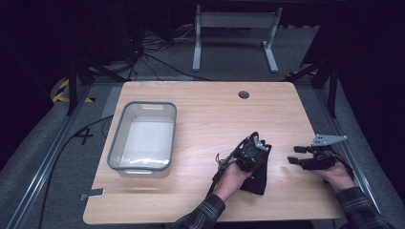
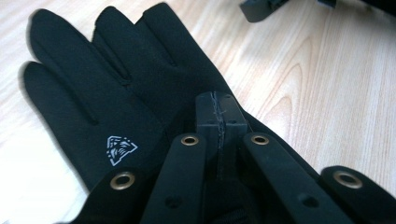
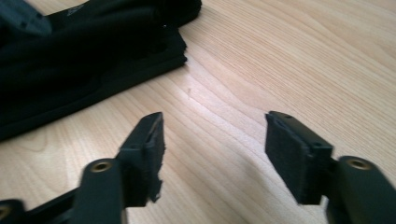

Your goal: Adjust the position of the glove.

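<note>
The left gripper (image 2: 217, 122) has its jaws clenched together on the black glove (image 2: 116, 93), which lies flat on the wooden worktop (image 1: 200, 114) near its front edge. Just to the glove's right, the right gripper (image 3: 215, 140) hovers with jaws parted over bare wood. A grey bin (image 1: 113, 148) sits well apart at the left.

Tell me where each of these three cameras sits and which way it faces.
High view: above the person's side, facing forward and down on the table; forearms and both hands show.
Left gripper view: on the left gripper, along shut fingers onto the black glove.
Right gripper view: on the right gripper, along open fingers over bare wood.
Shared: the glove shows in both gripper views.
</note>
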The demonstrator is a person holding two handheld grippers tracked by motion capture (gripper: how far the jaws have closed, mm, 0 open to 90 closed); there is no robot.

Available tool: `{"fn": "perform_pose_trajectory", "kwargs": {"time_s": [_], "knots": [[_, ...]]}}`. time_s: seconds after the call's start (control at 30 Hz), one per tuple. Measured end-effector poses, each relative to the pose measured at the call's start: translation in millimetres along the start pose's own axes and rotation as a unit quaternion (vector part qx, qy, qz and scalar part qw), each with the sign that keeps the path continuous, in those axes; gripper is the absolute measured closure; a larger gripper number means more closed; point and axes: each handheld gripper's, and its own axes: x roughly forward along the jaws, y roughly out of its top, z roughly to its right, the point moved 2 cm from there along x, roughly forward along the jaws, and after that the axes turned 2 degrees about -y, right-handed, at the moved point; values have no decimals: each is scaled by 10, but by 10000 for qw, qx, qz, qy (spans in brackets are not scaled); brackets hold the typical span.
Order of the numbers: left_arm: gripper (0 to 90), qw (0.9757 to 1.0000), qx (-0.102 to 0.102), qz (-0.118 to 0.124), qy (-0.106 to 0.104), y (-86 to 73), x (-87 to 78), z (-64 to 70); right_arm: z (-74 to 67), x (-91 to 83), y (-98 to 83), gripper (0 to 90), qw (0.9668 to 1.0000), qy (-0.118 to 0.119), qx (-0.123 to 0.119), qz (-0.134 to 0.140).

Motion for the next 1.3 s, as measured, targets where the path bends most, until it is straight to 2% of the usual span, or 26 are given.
{"fn": "perform_pose_trajectory", "kwargs": {"time_s": [0.07, 0.13, 0.17, 0.2, 0.27, 0.43, 0.47, 0.5, 0.57, 0.67, 0.73, 0.93, 1.07, 1.2, 1.3], "knots": [[899, 9999, 65, -88, -56, 29, 88, 37, 23, 31, -12, 322, 10000, -81, 35, -35], [899, 9999, 67, -109, -74, 39, 131, 45, 32, 40, -17, 312, 9999, -98, 29, -73], [899, 9998, 32, -179, -65, 42, 174, 51, 39, 51, -23, 298, 9999, -116, 23, -89], [899, 9995, 109, -292, -41, 40, 205, 43, 41, 57, -28, 291, 9998, -146, 29, -110], [899, 9992, 113, -375, -19, 25, 252, 48, 41, 61, -31, 286, 9998, -151, 28, -113], [898, 9996, 114, -276, -27, 32, 205, 47, 36, 63, -26, 276, 9999, -143, 9, -89], [897, 9998, 31, -184, -76, 41, 159, 69, 33, 64, -23, 273, 9999, -145, 7, -84], [897, 9998, 31, -184, -76, 41, 159, 69, 33, 64, -23, 273, 9999, -145, 7, -84], [897, 9998, 29, -42, -173, 59, 85, 132, 28, 68, -21, 269, 9999, -141, 6, -80], [897, 9993, 121, 33, -359, 71, 38, 281, 25, 77, -22, 266, 9998, -151, -18, -91], [897, 9988, 241, -67, -414, 65, 73, 350, 23, 83, -22, 264, 9999, -132, -20, -104], [897, 9974, 324, -407, -494, -36, 258, 445, 20, 87, -27, 258, 9998, -129, -33, -128], [897, 9970, 351, -576, -383, -95, 268, 471, 32, 90, -29, 255, 9998, -133, -25, -128], [897, 9963, 449, -701, -219, -155, 184, 457, 33, 88, -29, 253, 9998, -146, -42, -115], [898, 9960, 402, -794, -128, -232, 98, 427, 31, 91, -28, 252, 9998, -144, -41, -120]]}}
